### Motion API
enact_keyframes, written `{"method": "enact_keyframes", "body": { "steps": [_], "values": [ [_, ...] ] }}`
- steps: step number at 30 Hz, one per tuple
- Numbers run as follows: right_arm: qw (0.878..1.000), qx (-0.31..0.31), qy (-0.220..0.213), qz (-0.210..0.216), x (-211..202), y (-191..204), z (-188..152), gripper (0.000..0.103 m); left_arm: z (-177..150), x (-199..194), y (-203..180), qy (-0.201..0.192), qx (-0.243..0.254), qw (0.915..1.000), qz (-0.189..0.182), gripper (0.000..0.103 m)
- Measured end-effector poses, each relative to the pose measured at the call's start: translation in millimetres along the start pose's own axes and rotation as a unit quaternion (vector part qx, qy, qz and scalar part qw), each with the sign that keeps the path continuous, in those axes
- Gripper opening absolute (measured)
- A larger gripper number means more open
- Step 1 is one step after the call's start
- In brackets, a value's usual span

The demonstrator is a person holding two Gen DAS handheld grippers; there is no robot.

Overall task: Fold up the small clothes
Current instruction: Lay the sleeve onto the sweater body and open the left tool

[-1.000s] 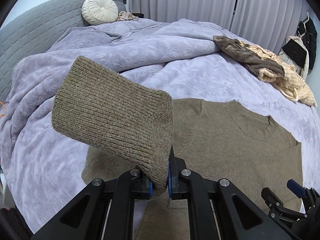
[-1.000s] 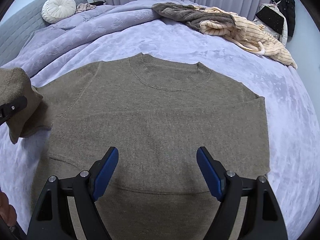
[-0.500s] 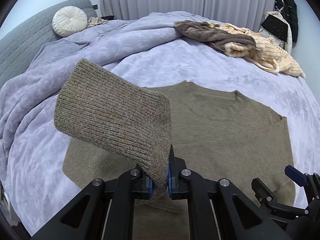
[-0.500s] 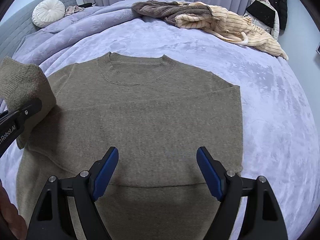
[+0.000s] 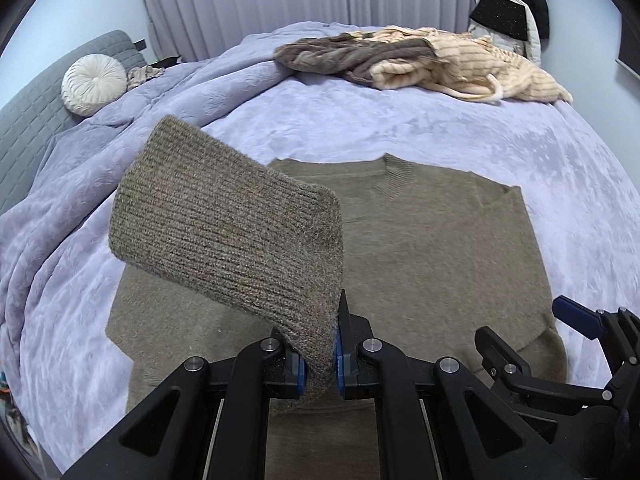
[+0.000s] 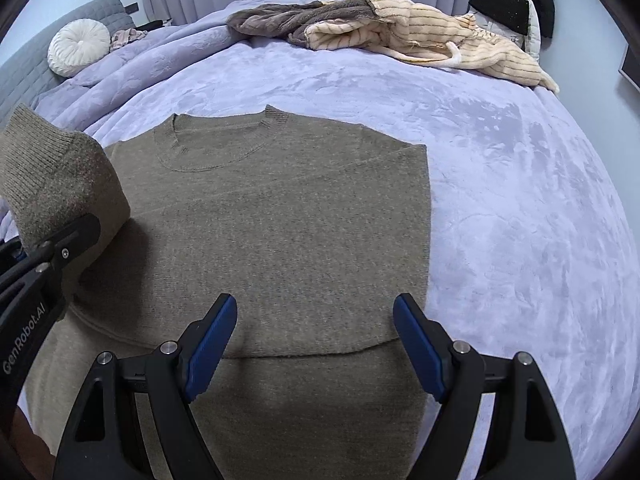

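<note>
An olive-brown knit sweater [image 6: 280, 220] lies flat on the lilac bedspread [image 6: 520, 200], its neckline toward the far side and its right sleeve folded in over the body. My left gripper [image 5: 320, 360] is shut on the ribbed cuff [image 5: 228, 216] of the left sleeve, which stands lifted above the sweater's body [image 5: 432, 248]. In the right wrist view that raised cuff [image 6: 56, 176] shows at the left edge. My right gripper [image 6: 316, 344] hovers open over the sweater's lower middle, nothing between its blue pads [image 6: 420, 348].
A heap of brown and cream striped clothes [image 6: 380, 28] lies at the bed's far side. A round white cushion [image 5: 94, 84] rests against the grey headboard [image 5: 24, 120] at the left, beside a bunched lilac duvet [image 5: 120, 120]. Dark garments [image 5: 516, 4] hang at the far right.
My left gripper has carried the lifted cuff rightward over the sweater's body. My right gripper has also shifted right, staying open. The sweater now sits further left in the right wrist view.
</note>
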State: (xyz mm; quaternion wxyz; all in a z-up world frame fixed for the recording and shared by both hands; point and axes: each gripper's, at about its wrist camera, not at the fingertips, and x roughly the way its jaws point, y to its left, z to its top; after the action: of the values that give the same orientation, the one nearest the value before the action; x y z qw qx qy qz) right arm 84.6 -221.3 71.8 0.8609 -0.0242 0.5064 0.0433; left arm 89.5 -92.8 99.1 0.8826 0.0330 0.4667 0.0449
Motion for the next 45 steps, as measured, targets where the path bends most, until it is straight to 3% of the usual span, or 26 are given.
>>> {"method": "enact_keyframes", "body": {
  "steps": [10, 15, 19, 22, 27, 32, 37, 40, 42, 43, 45],
  "values": [
    [1.000, 0.018, -0.005, -0.001, 2, -28, -2, 0.083, 8, 1, -44, -0.003, 0.028, 0.9994, -0.019, 0.011],
    [1.000, 0.028, -0.006, -0.005, 4, -42, -5, 0.083, 8, 23, -60, 0.016, 0.033, 0.9992, -0.015, 0.011],
    [1.000, 0.026, -0.002, -0.014, 10, -49, -9, 0.083, 4, 37, -71, 0.027, 0.032, 0.9990, -0.016, 0.011],
    [0.999, 0.040, 0.000, -0.012, 11, -59, -13, 0.083, 1, 31, -75, 0.020, 0.030, 0.9987, -0.036, 0.011],
    [0.999, 0.041, -0.004, -0.023, 10, -71, -18, 0.083, -11, 16, -91, 0.004, 0.079, 0.9957, -0.048, 0.011],
    [0.999, 0.046, -0.005, -0.021, 10, -79, -20, 0.083, -20, 27, -89, 0.030, 0.075, 0.9950, -0.058, 0.011],
    [0.998, 0.053, -0.009, -0.023, 8, -84, -19, 0.083, -26, 31, -99, 0.026, 0.094, 0.9941, -0.048, 0.012],
    [0.998, 0.053, -0.013, -0.031, 4, -88, -19, 0.082, -29, 37, -97, 0.040, 0.083, 0.9943, -0.052, 0.039],
    [0.998, 0.059, -0.013, -0.032, 3, -93, -19, 0.082, -30, 34, -91, 0.031, 0.075, 0.9958, -0.043, 0.077],
    [0.997, 0.065, -0.012, -0.028, 3, -97, -20, 0.082, -30, 32, -87, 0.026, 0.071, 0.9959, -0.049, 0.083],
    [0.997, 0.072, -0.012, -0.026, 2, -101, -20, 0.083, -33, 25, -78, 0.024, 0.063, 0.9942, -0.084, 0.085]
  ]
}}
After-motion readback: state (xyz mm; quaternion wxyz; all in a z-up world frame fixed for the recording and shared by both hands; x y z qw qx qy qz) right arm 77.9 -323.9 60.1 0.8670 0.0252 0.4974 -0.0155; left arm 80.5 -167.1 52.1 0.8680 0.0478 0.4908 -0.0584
